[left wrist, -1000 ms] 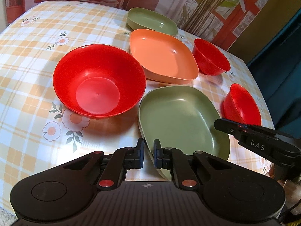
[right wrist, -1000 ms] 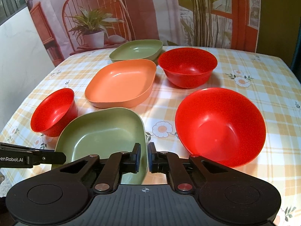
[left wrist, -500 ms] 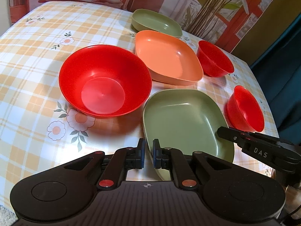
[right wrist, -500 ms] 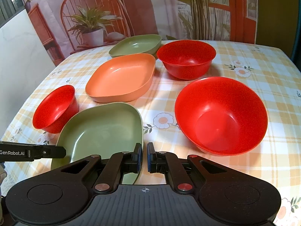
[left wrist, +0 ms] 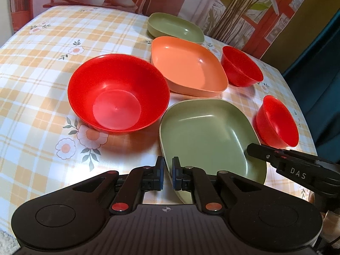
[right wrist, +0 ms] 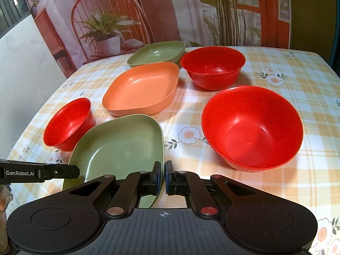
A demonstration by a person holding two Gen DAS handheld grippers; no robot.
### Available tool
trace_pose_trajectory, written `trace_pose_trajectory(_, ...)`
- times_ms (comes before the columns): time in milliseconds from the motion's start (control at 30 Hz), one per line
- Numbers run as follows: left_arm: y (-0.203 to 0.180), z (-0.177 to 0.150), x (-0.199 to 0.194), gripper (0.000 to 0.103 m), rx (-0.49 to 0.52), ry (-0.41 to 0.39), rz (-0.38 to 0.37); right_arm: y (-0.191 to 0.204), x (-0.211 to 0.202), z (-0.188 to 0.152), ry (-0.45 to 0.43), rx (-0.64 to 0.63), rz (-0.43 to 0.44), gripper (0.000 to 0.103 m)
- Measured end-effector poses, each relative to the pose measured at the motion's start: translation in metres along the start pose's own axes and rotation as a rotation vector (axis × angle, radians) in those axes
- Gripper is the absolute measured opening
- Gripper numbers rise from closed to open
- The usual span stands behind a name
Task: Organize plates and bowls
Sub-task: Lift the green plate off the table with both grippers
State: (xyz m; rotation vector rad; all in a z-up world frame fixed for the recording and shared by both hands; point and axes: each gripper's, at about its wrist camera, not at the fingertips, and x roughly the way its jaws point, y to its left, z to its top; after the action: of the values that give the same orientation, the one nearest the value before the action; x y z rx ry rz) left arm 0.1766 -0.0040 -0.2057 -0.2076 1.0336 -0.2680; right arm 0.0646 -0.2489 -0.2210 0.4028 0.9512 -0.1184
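The near green plate [left wrist: 204,133] lies at the table's front; both grippers clamp its rim from opposite sides. My left gripper [left wrist: 166,175] is shut on its near edge, my right gripper [right wrist: 162,176] on its right edge [right wrist: 119,148]. Beyond it lie an orange plate [left wrist: 187,65] [right wrist: 142,89] and a far green plate [left wrist: 174,27] [right wrist: 157,52]. A big red bowl [left wrist: 119,91] [right wrist: 252,125], a medium red bowl [left wrist: 240,69] [right wrist: 212,67] and a small red bowl [left wrist: 276,121] [right wrist: 68,123] stand around them.
The table has a yellow checked cloth with flowers [left wrist: 42,68]. A printed backdrop [right wrist: 127,10] hangs behind the far edge. The table's edge drops off beside the small red bowl. Open cloth lies left of the big bowl in the left wrist view.
Both wrist views have drifted slightly, the dishes sitting a little higher and closer in frame. Both grippers stay clamped on the near green plate; the dishes keep their places.
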Motion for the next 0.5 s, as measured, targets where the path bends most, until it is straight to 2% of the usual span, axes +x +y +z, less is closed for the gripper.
trace_pose_trajectory(233,-0.013,0.007,-0.009,0.008,0.087,-0.033,-0.004,-0.005,-0.013,0.001,-0.027,0.025,-0.006,0.004)
trace_pose_trajectory(500,-0.026,0.037,-0.023,0.008,0.143,-0.084,-0.035,-0.013,-0.033,0.016,-0.078,0.084,0.017,0.005)
